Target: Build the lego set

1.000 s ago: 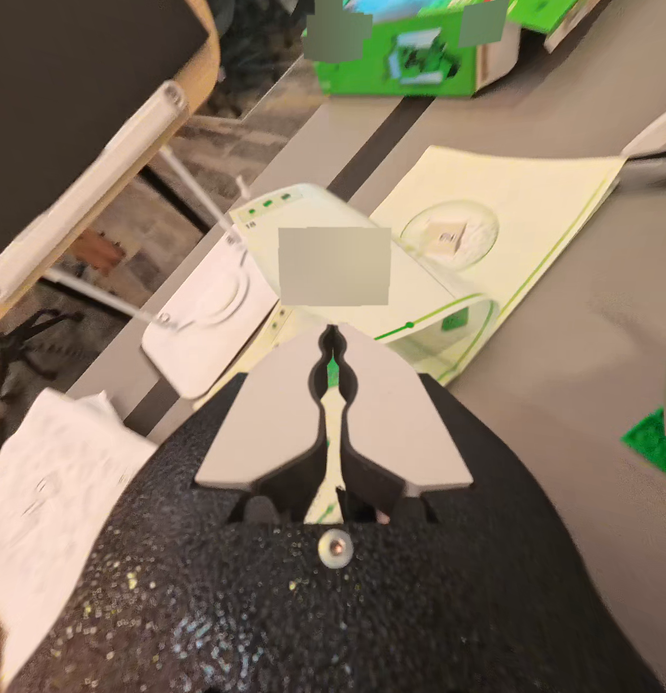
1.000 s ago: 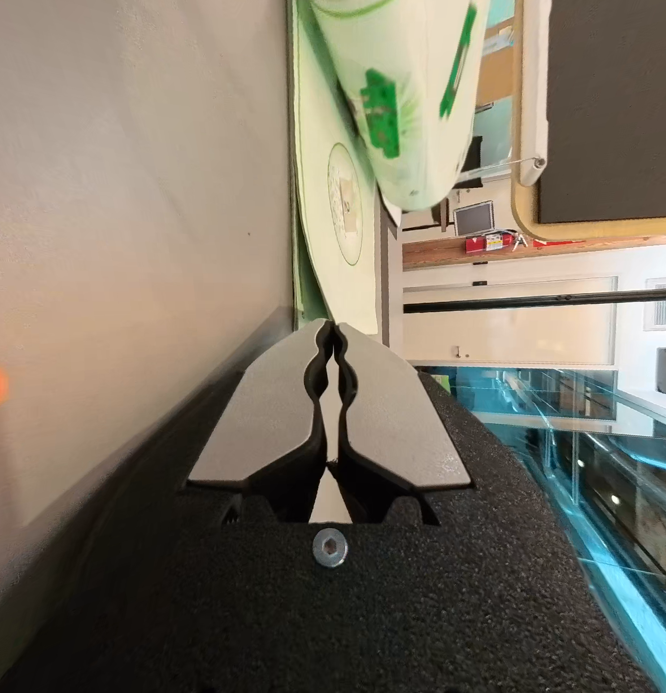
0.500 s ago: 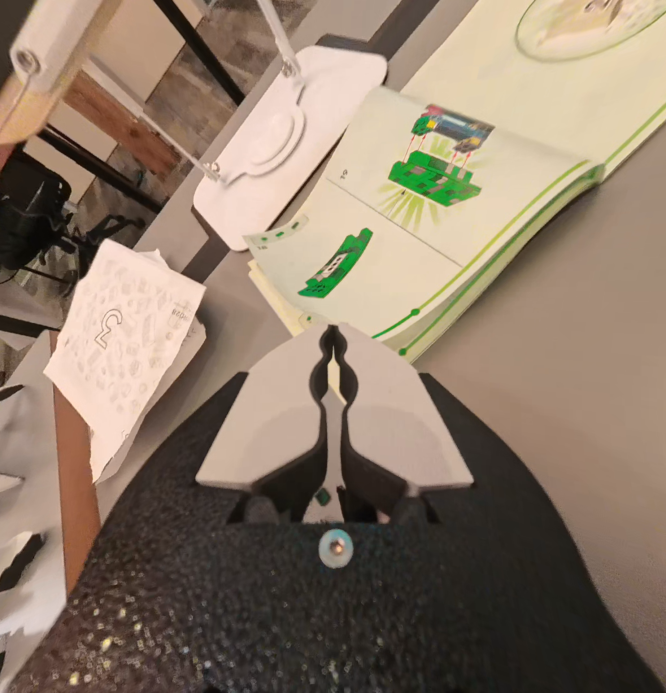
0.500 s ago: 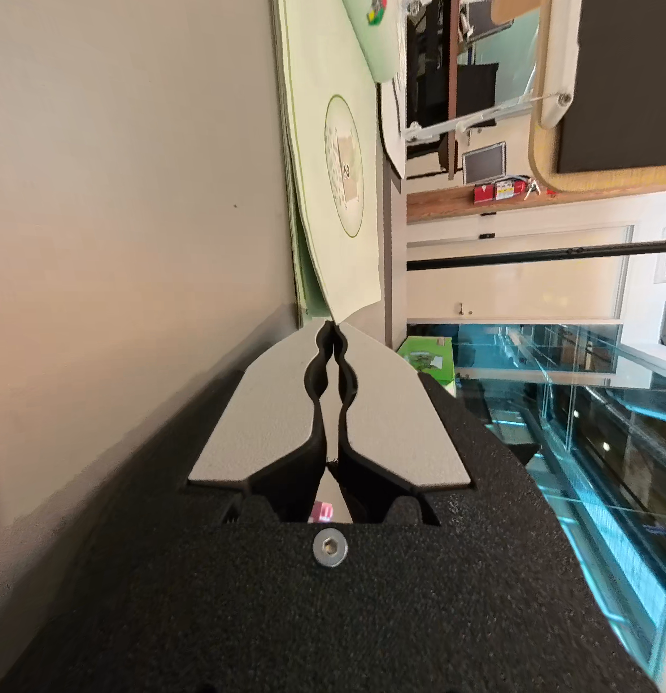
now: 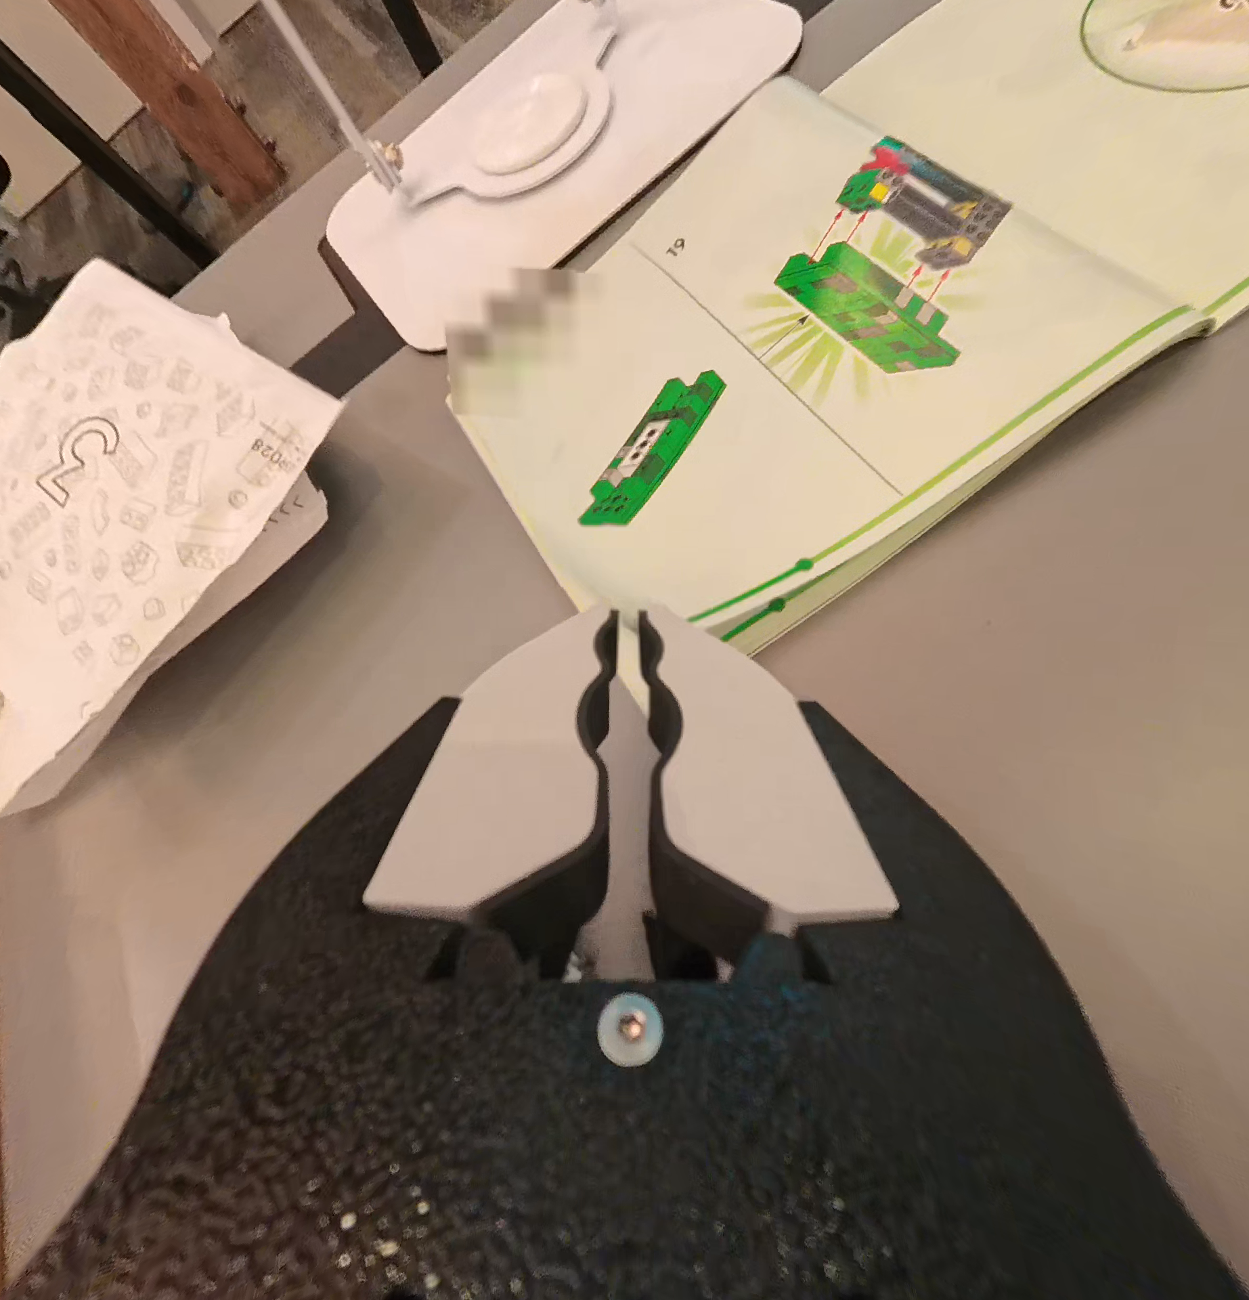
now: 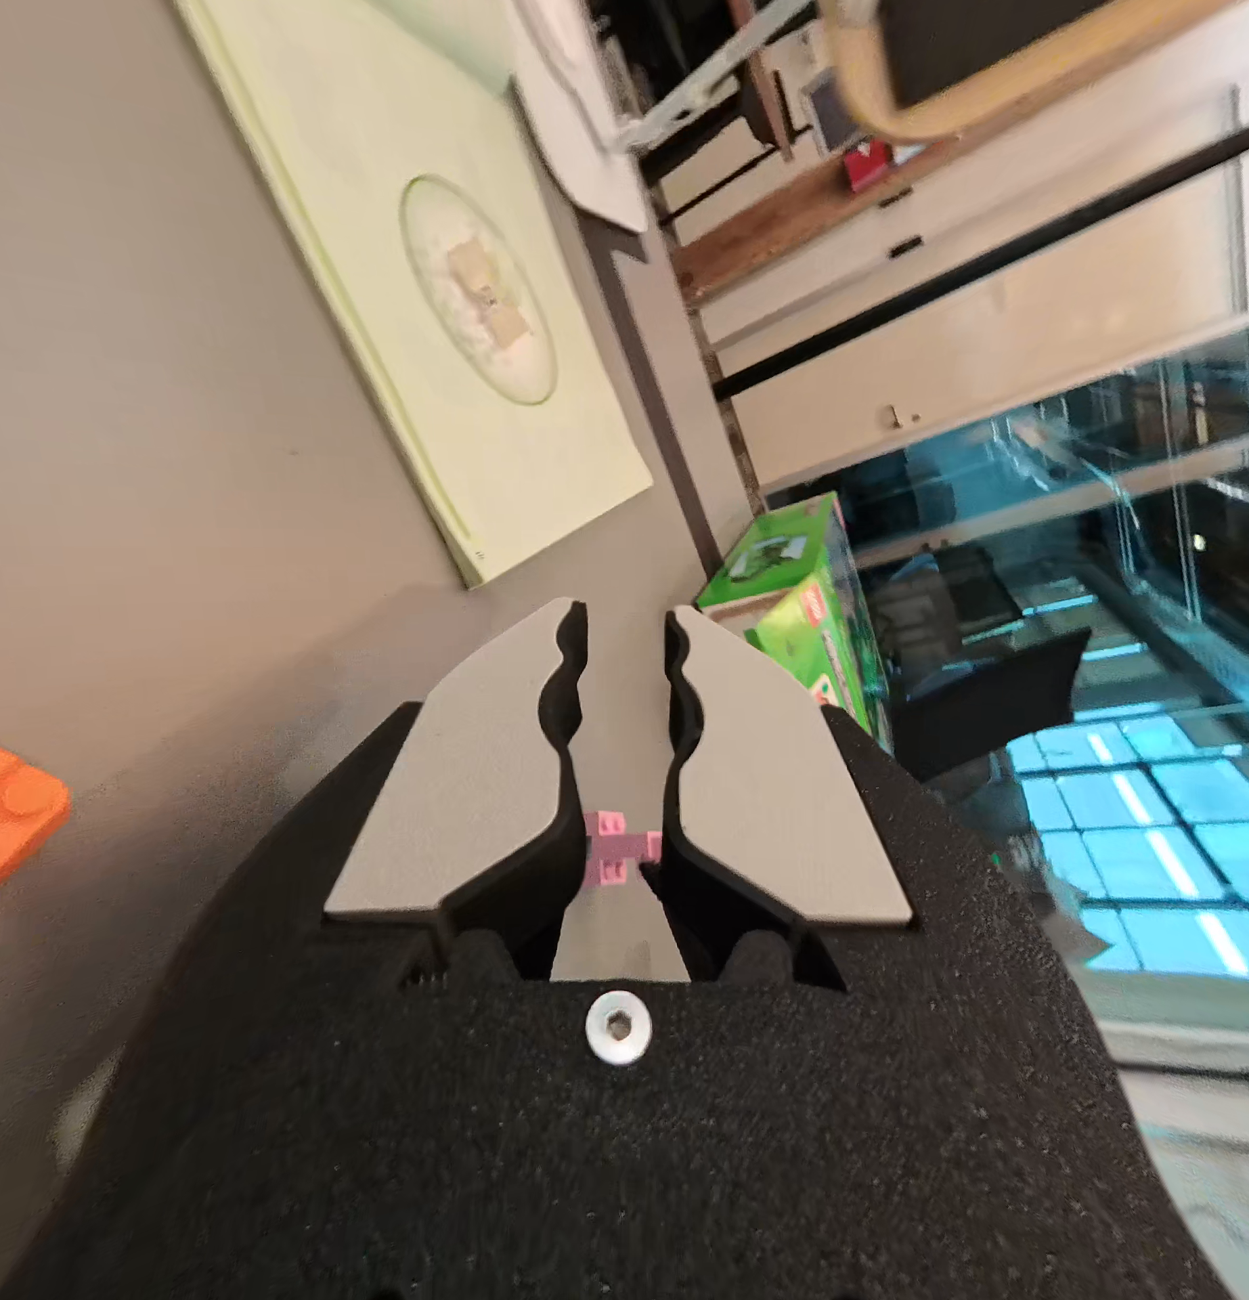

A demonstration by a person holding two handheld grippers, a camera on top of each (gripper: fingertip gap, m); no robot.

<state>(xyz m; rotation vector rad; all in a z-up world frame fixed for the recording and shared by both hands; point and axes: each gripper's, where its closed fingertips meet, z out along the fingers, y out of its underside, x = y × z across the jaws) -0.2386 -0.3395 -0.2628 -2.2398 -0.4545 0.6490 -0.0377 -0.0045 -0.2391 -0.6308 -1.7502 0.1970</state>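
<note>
The open instruction booklet (image 5: 818, 394) lies flat on the grey table, showing green build steps. My left gripper (image 5: 628, 620) hovers just short of its near corner, parted only by a narrow crack and empty. My right gripper (image 6: 625, 622) is open and empty above the table. A small pink Lego piece (image 6: 611, 855) shows on the table through the gap near the base of its fingers. An orange Lego piece (image 6: 9, 809) lies at the left edge. The booklet (image 6: 466, 316) lies beyond the right gripper.
A crumpled white parts bag (image 5: 115, 492) lies left of the booklet. A white lamp base (image 5: 537, 141) stands behind it by the table's edge. A green Lego box (image 6: 797, 598) stands near the table's edge, right of the right gripper.
The lifted page has dropped flat. My left gripper has pulled back and parted slightly. My right gripper has opened and turned, and the pink piece now shows below it.
</note>
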